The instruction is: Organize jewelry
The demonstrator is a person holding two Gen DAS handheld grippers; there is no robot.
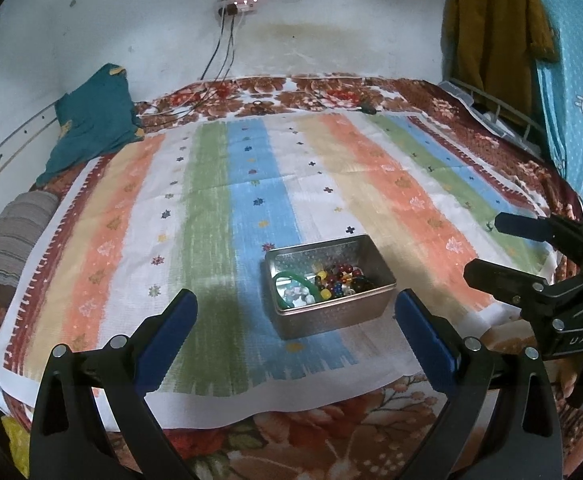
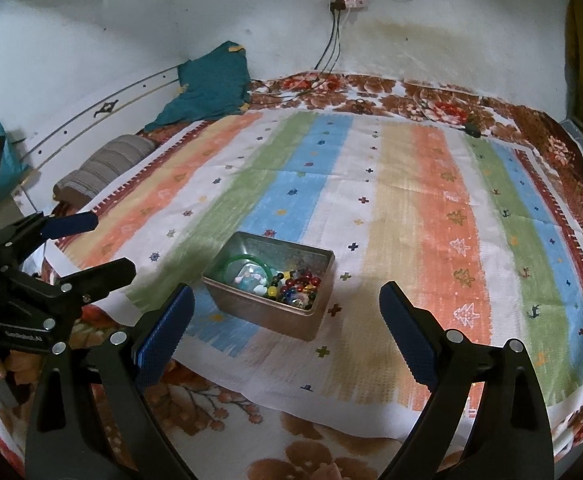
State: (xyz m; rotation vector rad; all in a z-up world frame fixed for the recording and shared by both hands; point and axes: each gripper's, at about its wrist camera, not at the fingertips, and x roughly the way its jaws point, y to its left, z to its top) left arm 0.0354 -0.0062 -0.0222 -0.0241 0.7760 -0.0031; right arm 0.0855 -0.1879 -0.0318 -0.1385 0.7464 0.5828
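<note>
An open metal tin point(image 1: 333, 322) sits on the striped cloth; it also shows in the right wrist view point(image 2: 267, 316). Inside lie a green bangle point(image 1: 289, 278), pale stones and several coloured beads point(image 1: 341, 276); the bangle point(image 2: 247, 260) and beads point(image 2: 295, 286) show from the right too. My left gripper point(image 1: 295, 310) is open and empty, just short of the tin. My right gripper point(image 2: 285, 306) is open and empty, just short of the tin and slightly to its right. Each gripper shows in the other's view: the right one point(image 1: 487, 246), the left one point(image 2: 107, 244).
A striped cloth point(image 1: 211, 200) covers a floral blanket point(image 1: 331, 440) on a bed. A teal garment point(image 1: 91, 128) and a grey striped pillow point(image 1: 11, 240) lie at the left edge. Cables point(image 1: 219, 60) hang from a wall socket. Clothes point(image 1: 491, 20) hang at the right.
</note>
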